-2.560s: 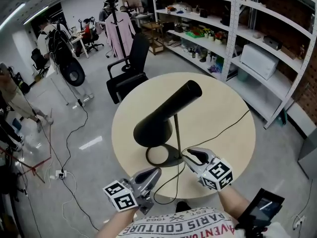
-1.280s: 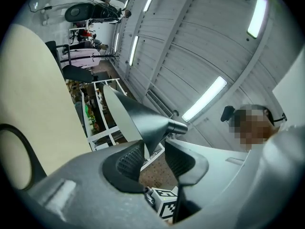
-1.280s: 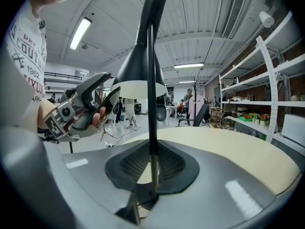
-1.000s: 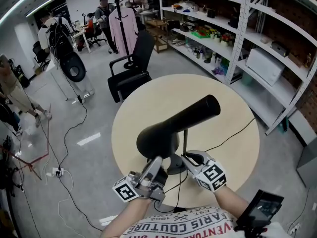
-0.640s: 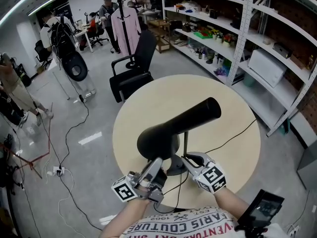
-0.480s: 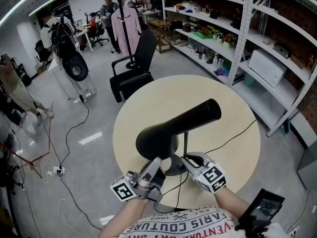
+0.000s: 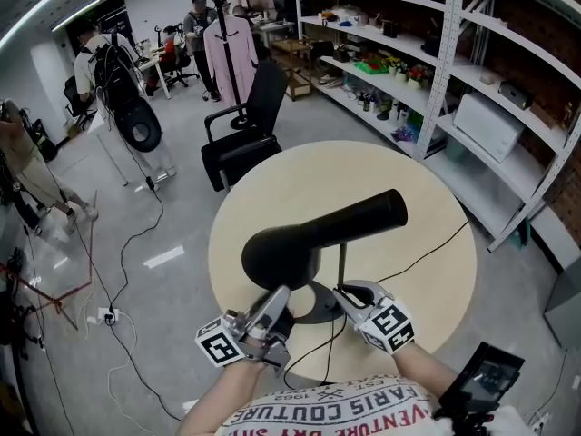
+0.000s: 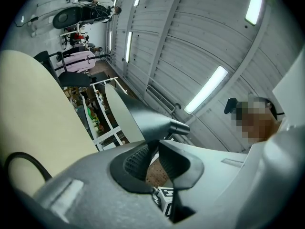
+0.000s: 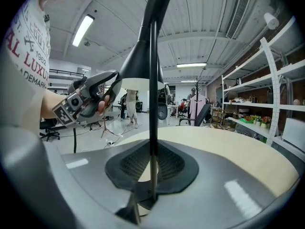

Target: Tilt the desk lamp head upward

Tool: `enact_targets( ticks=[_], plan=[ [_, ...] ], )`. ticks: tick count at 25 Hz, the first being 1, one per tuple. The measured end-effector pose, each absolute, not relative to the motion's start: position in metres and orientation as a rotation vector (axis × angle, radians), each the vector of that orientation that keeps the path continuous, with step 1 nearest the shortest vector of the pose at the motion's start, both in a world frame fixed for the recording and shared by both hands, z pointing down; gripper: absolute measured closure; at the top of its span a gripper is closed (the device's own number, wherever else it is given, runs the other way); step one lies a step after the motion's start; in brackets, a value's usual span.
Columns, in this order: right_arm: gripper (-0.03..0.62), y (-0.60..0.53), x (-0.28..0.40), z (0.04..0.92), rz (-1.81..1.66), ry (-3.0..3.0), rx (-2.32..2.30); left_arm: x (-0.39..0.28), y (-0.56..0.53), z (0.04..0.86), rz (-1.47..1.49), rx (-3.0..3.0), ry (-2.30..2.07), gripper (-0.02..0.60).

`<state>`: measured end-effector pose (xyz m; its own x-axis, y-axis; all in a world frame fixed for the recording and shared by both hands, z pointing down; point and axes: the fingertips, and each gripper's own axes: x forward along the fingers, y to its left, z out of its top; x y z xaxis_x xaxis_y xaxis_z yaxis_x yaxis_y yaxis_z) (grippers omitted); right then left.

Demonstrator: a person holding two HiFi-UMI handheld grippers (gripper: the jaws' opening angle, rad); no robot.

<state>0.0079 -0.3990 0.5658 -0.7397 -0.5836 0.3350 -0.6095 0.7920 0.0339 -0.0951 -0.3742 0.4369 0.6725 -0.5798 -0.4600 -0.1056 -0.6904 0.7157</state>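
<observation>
A black desk lamp stands on a round beige table (image 7: 300,175). Its cone-shaped head (image 7: 318,234) lies nearly level, wide mouth toward me. My left gripper (image 7: 278,300) is shut on the lower rim of the shade; in the left gripper view the thin shade edge (image 8: 138,118) runs between the pads of that gripper (image 8: 151,157). My right gripper (image 7: 343,291) is shut on the thin upright stem (image 7: 341,263) just above the round base (image 7: 313,312). In the right gripper view the stem (image 9: 153,80) passes between the pads of the right gripper (image 9: 152,168), with the left gripper (image 9: 90,99) at the shade.
The lamp's black cable (image 7: 413,248) trails over the table to its right edge. A black office chair (image 7: 241,139) stands behind the table, metal shelves (image 7: 436,53) at the right. People and a coat rack (image 7: 213,25) are farther back.
The left gripper has come up from the table edge and taken hold of the shade rim. The lamp head has swung from pointing down to nearly level, and over the last second shifted slightly left.
</observation>
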Motion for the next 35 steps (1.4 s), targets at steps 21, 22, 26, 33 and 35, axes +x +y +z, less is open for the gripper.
enact_targets(
  ticks=[21, 22, 26, 33, 35],
  plan=[
    [0.553, -0.401, 0.004, 0.570, 0.117, -2.638, 0.905, -0.127, -0.386, 0.416, -0.824, 2.384, -0.636, 0.534],
    [0.553, -0.401, 0.004, 0.571, 0.116, -2.639, 0.904, -0.129, -0.386, 0.415, -0.821, 2.392, -0.643, 0.534],
    [0.553, -0.402, 0.003, 0.571, 0.113, -2.643, 0.897, -0.135, -0.389, 0.407, -0.819, 2.421, -0.683, 0.532],
    [0.553, -0.405, 0.006, 0.572, 0.116, -2.640, 0.890, -0.140, -0.394, 0.396, -0.806, 2.450, -0.729, 0.529],
    [0.553, -0.404, 0.003, 0.573, 0.117, -2.637, 0.892, -0.145, -0.394, 0.394, -0.802, 2.461, -0.740, 0.528]
  ],
)
